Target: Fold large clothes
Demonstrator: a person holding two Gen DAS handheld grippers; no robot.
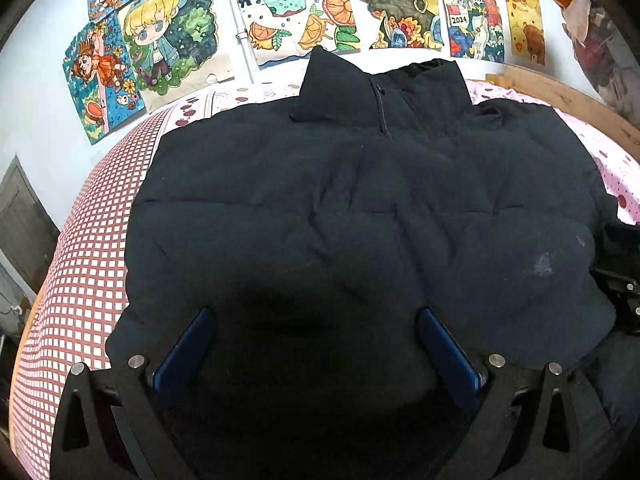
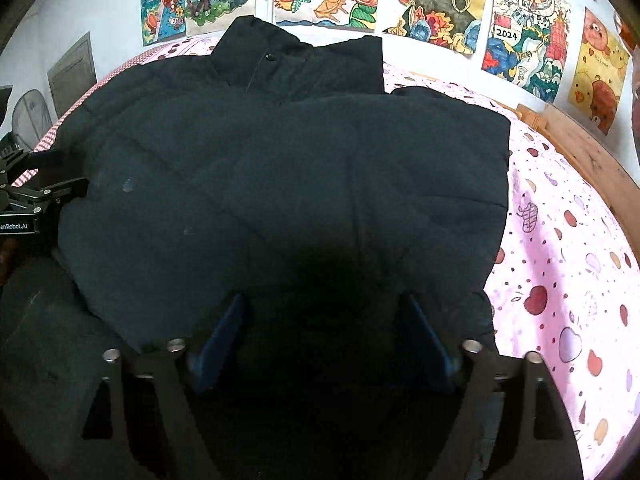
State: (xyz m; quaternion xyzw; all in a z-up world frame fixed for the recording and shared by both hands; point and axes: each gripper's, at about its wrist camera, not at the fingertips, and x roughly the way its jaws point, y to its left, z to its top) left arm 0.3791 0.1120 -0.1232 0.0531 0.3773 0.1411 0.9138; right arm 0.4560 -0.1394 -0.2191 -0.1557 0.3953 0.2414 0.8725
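We have the jacket (image 1: 360, 208) laid flat on the bed (image 1: 80, 264), collar (image 1: 380, 88) at twelve o'clock toward the wall of drawings (image 1: 280, 12), hem at six o'clock under our grippers; its sides look already turned in, so the body reads as a puffy block. Both tools hover low over the hem end: the left gripper (image 1: 316, 344) has its jaws spread wide with only dark fabric beneath, nothing pinched, and the right gripper (image 2: 324, 332) is likewise released, jaws parted over the near edge. In the right view the left tool (image 2: 28, 200) sits at nine o'clock, beside the coat. We judge the step to be the lengthwise fold, hem toward collar. Next we need each gripper to bite a thick hem corner, evenly, then lift together toward twelve o'clock; the padding may slip or spring back
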